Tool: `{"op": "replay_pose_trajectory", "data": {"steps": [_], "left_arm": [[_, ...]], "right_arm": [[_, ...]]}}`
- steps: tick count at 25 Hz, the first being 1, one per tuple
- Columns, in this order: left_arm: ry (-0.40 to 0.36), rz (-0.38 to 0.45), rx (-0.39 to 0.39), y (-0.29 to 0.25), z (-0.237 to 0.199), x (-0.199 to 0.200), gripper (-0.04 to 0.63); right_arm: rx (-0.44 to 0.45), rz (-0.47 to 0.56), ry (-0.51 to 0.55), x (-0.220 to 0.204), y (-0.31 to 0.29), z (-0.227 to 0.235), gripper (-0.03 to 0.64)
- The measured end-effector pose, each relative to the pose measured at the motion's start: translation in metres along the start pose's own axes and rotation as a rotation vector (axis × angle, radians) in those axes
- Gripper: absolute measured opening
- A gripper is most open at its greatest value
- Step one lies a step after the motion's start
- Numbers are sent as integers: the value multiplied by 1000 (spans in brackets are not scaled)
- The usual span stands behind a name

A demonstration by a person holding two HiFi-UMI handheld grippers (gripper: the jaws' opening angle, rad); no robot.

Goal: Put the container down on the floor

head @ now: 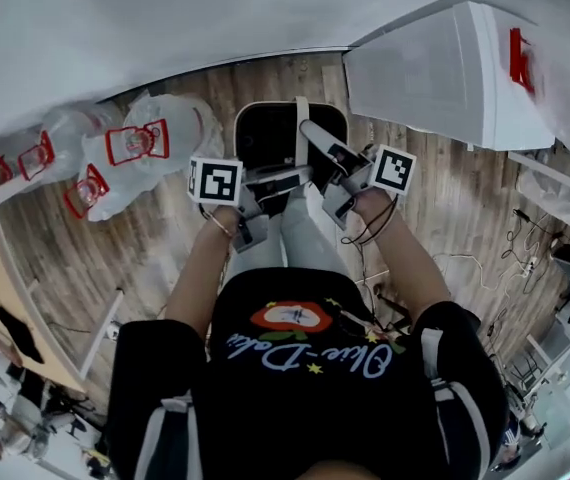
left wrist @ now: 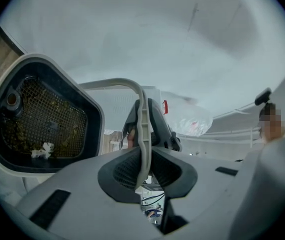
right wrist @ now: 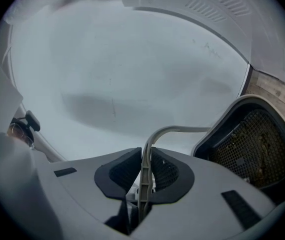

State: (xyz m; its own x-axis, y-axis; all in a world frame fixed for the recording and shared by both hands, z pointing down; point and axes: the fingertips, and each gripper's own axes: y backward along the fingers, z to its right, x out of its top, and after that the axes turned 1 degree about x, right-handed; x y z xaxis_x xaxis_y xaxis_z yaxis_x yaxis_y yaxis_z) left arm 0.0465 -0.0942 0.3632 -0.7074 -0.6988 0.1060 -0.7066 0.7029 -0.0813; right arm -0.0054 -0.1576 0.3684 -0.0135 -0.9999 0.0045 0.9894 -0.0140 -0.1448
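The container (head: 287,136) is a white bin with a dark inside and a mesh bottom. In the head view it hangs over the wood floor just ahead of the person's knees. Its pale curved handle (head: 302,120) crosses the top. The left gripper (head: 268,181) and the right gripper (head: 333,160) both reach in to that handle. In the left gripper view the jaws (left wrist: 141,171) are shut on the handle (left wrist: 141,129), with the container (left wrist: 37,119) at the left. In the right gripper view the jaws (right wrist: 145,176) are also shut on the handle (right wrist: 175,131), with the container (right wrist: 255,146) at the right.
Clear plastic bags with red print (head: 130,148) lie on the floor to the left. A large white box-like unit (head: 445,68) stands at the upper right by the wall. A wooden tabletop (head: 0,288) is at the left, and cables (head: 520,258) trail at the right.
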Motion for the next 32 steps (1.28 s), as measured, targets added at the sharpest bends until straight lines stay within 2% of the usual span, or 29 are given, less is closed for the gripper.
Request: {"op": "replay_pose_trajectory", "data": {"steps": [3, 8, 12, 20, 27, 32], "left_arm": [[-25, 3, 16, 5, 13, -2, 49], [-38, 16, 23, -2, -25, 8, 49], [-31, 24, -5, -9, -48, 16, 49], [-53, 3, 61, -10, -86, 16, 51], [-54, 33, 39, -15, -88, 17, 49], [-28, 42, 75, -13, -140, 43, 50]], "right_arm": [[-4, -6, 15, -2, 1, -15, 51], [-19, -39, 64, 5, -6, 19, 51], [-39, -61, 74, 11, -12, 46, 49], [-59, -88, 66, 11, -12, 80, 48], [-55, -105, 75, 10, -12, 88, 48], [-50, -126, 50, 22, -40, 135, 48]]}}
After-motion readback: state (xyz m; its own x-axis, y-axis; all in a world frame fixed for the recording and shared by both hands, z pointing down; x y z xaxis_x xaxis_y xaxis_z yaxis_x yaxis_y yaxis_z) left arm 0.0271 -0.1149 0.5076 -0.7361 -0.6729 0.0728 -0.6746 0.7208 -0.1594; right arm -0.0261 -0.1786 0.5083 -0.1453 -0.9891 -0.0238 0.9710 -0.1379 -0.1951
